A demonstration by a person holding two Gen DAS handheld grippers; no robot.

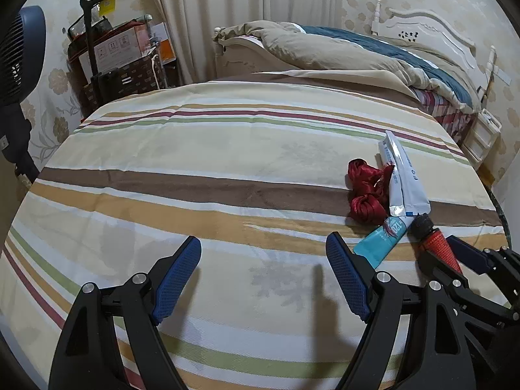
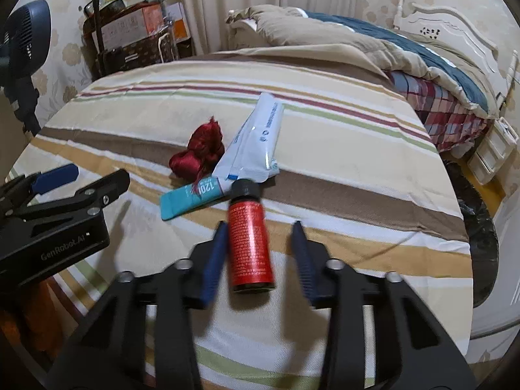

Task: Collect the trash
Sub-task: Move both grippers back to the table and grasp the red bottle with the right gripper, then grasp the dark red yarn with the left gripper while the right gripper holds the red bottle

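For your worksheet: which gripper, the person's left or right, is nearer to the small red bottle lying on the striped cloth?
Right. The right gripper has the red bottle between its jaws, while the left gripper hangs open off to the bottle's left, over bare striped cloth.

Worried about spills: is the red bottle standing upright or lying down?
Lying down. The red bottle rests on its side on the striped cloth, its black cap pointing away, body between the right gripper fingers.

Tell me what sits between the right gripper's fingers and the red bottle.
Nothing visible does. The red bottle already lies between the right gripper fingers on the striped cloth, with a gap showing on its right side. The teal tube and white tube lie beyond its black cap.
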